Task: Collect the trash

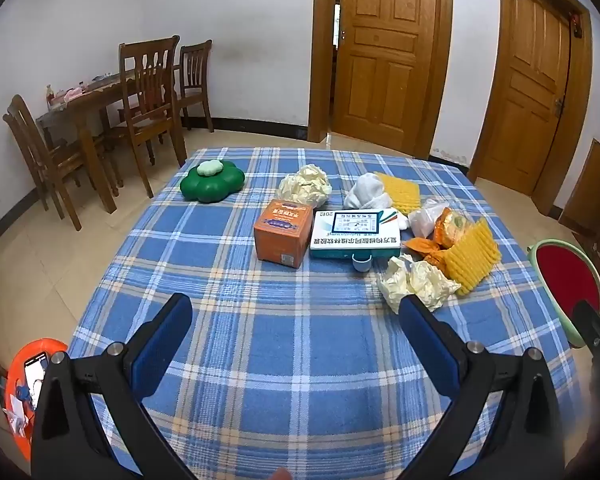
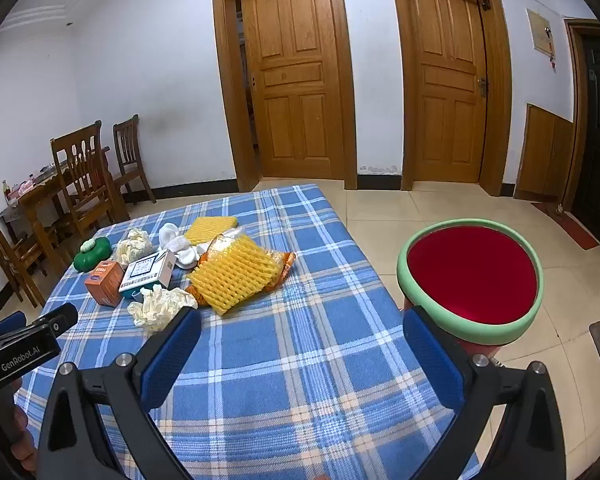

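**Tongs poised over a cluttered tabletop, bin waiting at the right**

Both sets of tongs hang released and empty above the near, bare stretch of the blue plaid tabletop (image 1: pixel 236 360), jaws spread wide, nothing between the blue pads. The left tongs (image 1: pixel 296 320) point level toward the litter heaped ahead of them: an orange box (image 1: pixel 283 236) and a white-and-teal medicine carton (image 1: pixel 356 234) side by side, crumpled cream paper (image 1: pixel 414 284) just beyond the right-hand finger, and yellow foam netting (image 1: pixel 472 260) lying against an orange snack wrapper (image 1: pixel 448 232). Farther off sit a second paper ball (image 1: pixel 305 189), a white cloth wad (image 1: pixel 366 192) and a green flower-shaped container (image 1: pixel 212 184).

The right tongs (image 2: pixel 300 332) hover beside the left pair, angled toward the table's right edge, where a green-rimmed red bin (image 2: pixel 470 276) stands on the floor just off the cloth, apparently set there so trash can be carried a short way across and dropped. The trash sits bunched ahead of both tongs, well apart from the bin; collection looks not yet begun.
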Motion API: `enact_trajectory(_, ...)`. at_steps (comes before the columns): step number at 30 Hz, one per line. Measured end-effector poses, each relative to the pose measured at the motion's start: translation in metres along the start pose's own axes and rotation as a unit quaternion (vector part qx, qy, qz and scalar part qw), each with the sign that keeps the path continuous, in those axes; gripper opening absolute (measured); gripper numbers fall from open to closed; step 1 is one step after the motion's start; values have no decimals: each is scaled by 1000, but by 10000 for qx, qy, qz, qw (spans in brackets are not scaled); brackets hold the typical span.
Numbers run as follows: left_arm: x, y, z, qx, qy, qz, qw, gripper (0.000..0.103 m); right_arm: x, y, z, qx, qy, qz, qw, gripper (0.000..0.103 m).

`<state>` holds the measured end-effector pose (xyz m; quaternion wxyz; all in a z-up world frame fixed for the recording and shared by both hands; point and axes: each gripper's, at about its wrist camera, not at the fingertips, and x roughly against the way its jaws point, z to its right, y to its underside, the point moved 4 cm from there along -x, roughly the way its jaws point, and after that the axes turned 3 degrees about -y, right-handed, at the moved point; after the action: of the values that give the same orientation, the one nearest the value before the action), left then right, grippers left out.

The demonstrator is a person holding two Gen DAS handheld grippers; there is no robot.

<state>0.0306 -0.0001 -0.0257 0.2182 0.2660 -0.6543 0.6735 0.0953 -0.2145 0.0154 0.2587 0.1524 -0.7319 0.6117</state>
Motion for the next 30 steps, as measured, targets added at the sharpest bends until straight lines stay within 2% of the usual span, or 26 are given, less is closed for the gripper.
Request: enact_trajectory(30, -4, 4, -3, 31, 10, -107, 9999, 102, -2, 3, 0, -32, -10, -52, 10000, 103)
